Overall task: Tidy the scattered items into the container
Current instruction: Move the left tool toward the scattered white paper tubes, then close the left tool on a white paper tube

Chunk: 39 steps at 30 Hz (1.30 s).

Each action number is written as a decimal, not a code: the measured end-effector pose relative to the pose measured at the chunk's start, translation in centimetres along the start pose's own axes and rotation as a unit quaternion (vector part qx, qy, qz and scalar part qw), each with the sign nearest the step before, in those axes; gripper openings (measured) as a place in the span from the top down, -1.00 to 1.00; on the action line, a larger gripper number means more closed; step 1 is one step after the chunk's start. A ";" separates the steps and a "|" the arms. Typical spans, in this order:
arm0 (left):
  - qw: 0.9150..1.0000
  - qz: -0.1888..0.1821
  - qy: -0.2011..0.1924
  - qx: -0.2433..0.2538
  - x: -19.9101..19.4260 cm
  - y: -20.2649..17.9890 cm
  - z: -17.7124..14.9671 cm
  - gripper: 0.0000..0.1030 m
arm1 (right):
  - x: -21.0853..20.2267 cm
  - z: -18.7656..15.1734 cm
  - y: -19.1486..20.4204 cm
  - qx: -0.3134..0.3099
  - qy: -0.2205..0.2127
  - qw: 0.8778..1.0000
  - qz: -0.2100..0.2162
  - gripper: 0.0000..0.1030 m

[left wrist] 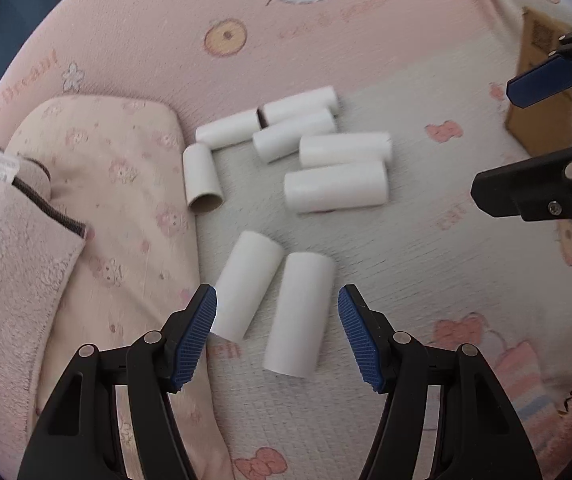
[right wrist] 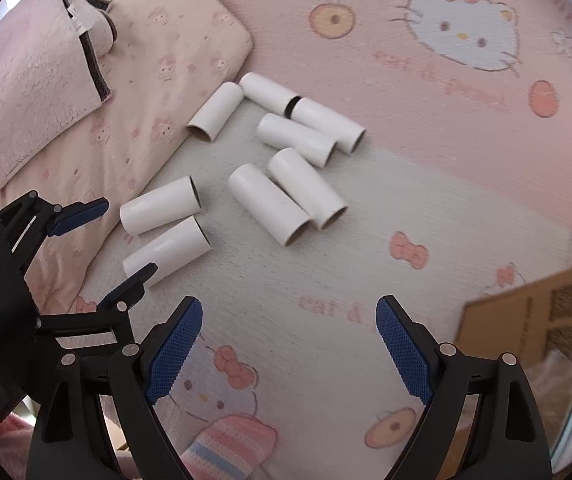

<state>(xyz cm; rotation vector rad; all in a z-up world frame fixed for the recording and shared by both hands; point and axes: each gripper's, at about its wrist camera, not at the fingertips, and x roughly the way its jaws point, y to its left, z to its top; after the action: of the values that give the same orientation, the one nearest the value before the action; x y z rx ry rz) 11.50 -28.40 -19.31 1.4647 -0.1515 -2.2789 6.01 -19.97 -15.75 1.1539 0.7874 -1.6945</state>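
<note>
Between the spread blue pads of the left gripper (left wrist: 277,334) lie two white cardboard tubes, side by side on the pink cartoon-print bed sheet (left wrist: 426,240): the nearer tube (left wrist: 300,314) sits almost centred in the gap, its neighbour (left wrist: 246,284) just inside the left pad. Neither is touched; the jaws stand wide and hold nothing, probably lined up this way so a straight descent closes across the tube's width. Ahead of that gripper six more white tubes (left wrist: 336,192) lie in a loose cluster, one (left wrist: 202,178) resting against the pale pink pillow (left wrist: 98,184). The right gripper (right wrist: 289,350) also stands wide and empty over bare sheet, the cluster ahead of it. The brown cardboard box (right wrist: 526,320), presumably the container, lies just off its right finger, so loads travel little.
</note>
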 end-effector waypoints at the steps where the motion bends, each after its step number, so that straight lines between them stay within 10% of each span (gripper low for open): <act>1: 1.000 -0.003 0.004 -0.004 0.4 0.1 -0.1 -0.31 | 0.6 0.2 0.2 -0.003 -0.002 1.000 0.006 -0.71; 20: 0.978 -0.074 0.077 -0.181 6.5 2.5 -2.8 -0.31 | 8.6 0.6 0.3 -0.001 -0.066 0.995 0.073 -0.71; 28: 0.975 -0.088 0.097 -0.178 8.0 1.6 -1.4 -0.31 | 10.4 2.9 0.2 -0.006 -0.102 0.991 0.082 -0.69; 39: 0.955 -0.131 0.110 -0.241 9.5 2.3 -0.8 -0.09 | 13.3 5.1 3.0 -0.123 -0.078 0.988 0.050 -0.16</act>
<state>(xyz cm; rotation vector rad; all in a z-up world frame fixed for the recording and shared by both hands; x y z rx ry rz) 9.54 -34.24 -26.89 1.5149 0.6564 -2.1103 5.06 -29.87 -26.36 0.8667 0.8015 -1.5349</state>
